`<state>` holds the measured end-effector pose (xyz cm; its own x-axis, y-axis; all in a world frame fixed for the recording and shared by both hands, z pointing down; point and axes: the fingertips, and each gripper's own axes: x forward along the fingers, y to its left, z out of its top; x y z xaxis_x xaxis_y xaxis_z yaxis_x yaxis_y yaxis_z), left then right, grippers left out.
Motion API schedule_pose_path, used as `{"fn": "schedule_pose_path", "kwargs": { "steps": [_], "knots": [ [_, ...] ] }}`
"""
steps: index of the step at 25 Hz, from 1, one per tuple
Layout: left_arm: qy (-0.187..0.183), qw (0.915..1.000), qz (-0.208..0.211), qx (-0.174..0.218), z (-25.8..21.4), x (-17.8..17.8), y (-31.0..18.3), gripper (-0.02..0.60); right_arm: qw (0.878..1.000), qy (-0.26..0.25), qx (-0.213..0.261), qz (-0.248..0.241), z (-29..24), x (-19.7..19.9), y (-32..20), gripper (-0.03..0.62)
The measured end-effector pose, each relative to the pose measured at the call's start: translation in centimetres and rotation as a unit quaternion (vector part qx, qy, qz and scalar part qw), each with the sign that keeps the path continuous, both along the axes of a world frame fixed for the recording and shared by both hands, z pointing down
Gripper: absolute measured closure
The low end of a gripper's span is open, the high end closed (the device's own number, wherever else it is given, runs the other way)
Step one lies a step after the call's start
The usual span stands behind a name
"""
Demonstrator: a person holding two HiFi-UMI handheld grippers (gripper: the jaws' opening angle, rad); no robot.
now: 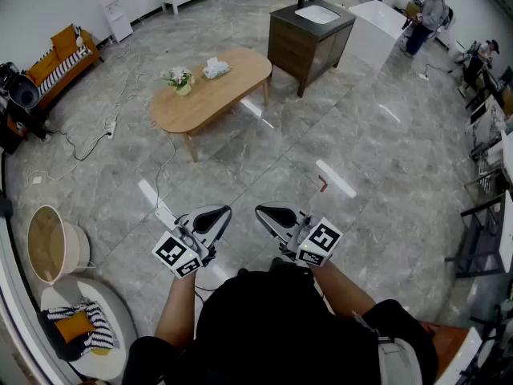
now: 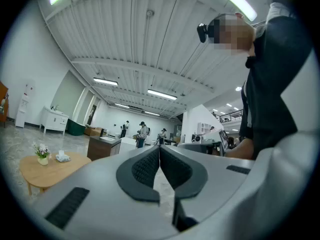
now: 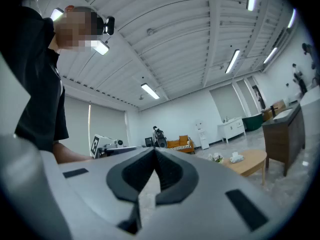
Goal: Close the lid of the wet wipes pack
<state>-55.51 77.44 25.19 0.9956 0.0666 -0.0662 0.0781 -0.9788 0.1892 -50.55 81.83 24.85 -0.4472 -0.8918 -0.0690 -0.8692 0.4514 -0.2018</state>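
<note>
The wet wipes pack is a small white packet on an oval wooden table several steps ahead; whether its lid is up is too small to tell. It also shows far off as the pack in the left gripper view and the pack in the right gripper view. My left gripper and right gripper are held close to my body over the bare floor, far from the table. In its own view the left gripper has its jaws pressed together on nothing; the right gripper is likewise shut and empty.
A small vase of flowers stands on the table beside the pack. A dark cabinet with a sink lies beyond the table. Cables trail over the floor at left. A round basket and a cushioned seat are near my left. People stand at the far right.
</note>
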Motion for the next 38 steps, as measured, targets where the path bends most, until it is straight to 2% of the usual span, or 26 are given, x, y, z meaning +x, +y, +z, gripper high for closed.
{"fn": "schedule_pose_path", "kwargs": {
  "steps": [11, 21, 27, 38],
  "knots": [
    [-0.002, 0.9999, 0.006, -0.009, 0.9, -2.2, 0.2, 0.566, 1.000, 0.003, -0.008, 0.011, 0.5, -1.8, 0.1, 0.585],
    [0.010, 0.9997, 0.016, -0.018, 0.6, -2.1, 0.6, 0.565, 0.999, 0.000, -0.007, 0.036, -0.3, -1.2, 0.8, 0.585],
    [0.015, 0.9995, 0.014, -0.023, 0.9, -3.4, 0.1, 0.565, 0.999, -0.004, -0.002, 0.043, -0.6, -1.6, 0.7, 0.585],
    [0.019, 0.9979, 0.015, -0.061, 2.8, -3.2, -1.0, 0.565, 0.998, 0.004, -0.041, 0.054, 1.1, -1.2, 0.1, 0.584]
  ]
}}
